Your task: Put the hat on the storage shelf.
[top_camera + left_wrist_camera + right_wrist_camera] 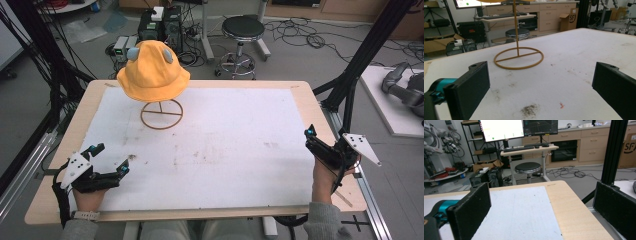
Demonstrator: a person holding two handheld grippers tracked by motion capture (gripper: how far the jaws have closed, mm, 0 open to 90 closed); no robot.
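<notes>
With both the left gripper [111, 160] at 8 o'clock and right gripper [325, 142] at 3 o'clock idle, jaws apart and empty, no step appears begun; a likely next move requires reaching the yellow hat [152, 72] on its wire stand [161, 116] at 11 o'clock.

Each hand carries a black two-jaw gripper: the left gripper [110, 160] and the right gripper [325, 137]. Both wear a grey three-cornered plate dotted with small dark marks, and each shows a teal part near the jaws. In the gripper views the jaws are flat black blocks with rough, grainy inner faces and a screw hole on top. The person wears grey sleeves and a pale wristband [86, 215] on the left wrist.
</notes>
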